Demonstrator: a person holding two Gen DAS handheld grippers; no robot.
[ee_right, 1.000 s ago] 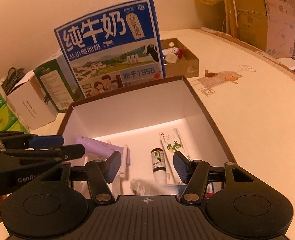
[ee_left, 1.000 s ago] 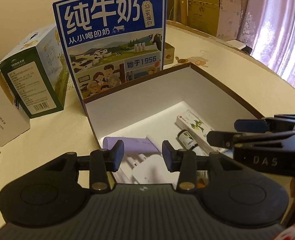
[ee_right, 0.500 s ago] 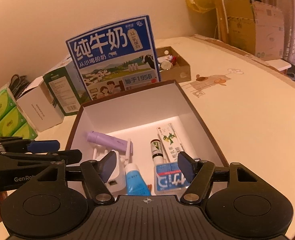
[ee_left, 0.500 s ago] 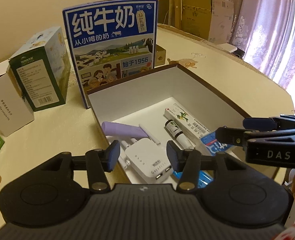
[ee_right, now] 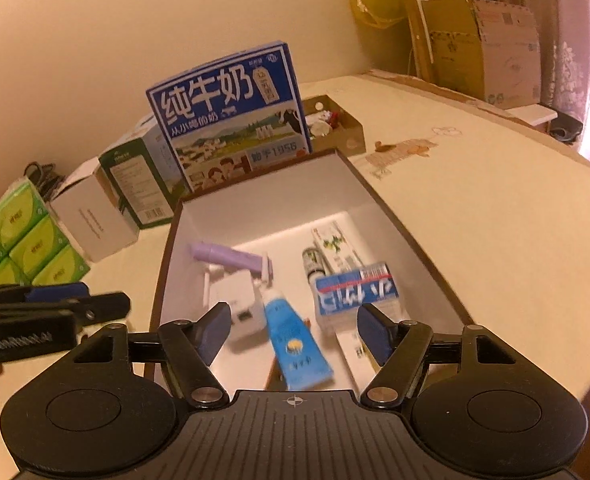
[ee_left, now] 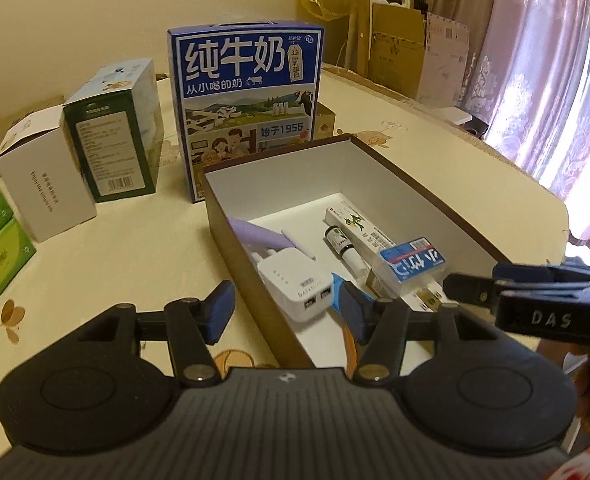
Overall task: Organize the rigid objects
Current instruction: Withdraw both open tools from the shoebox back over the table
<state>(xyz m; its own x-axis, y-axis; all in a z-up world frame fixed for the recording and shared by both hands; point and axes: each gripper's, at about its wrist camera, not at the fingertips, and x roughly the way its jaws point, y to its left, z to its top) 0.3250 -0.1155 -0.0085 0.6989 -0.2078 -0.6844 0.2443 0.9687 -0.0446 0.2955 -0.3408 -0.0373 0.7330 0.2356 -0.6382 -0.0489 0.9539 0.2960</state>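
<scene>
A brown box with a white inside lies on the table. In it are a purple tube, a white plug-in adapter, a blue tube, a small dark bottle, a long white carton and a blue-and-white box. My left gripper hovers over the box's near left wall, jaws opening, nothing between them. My right gripper hangs open above the near end of the box, holding nothing.
A tall blue milk carton stands right behind the box. Left of it are a green carton, a white carton and green tissue packs. A small cardboard tray sits farther back. The table edge runs along the right.
Both grippers have pulled back and risen away from the box. Both pairs of jaws stand wider than before. More of the box's contents shows now.
</scene>
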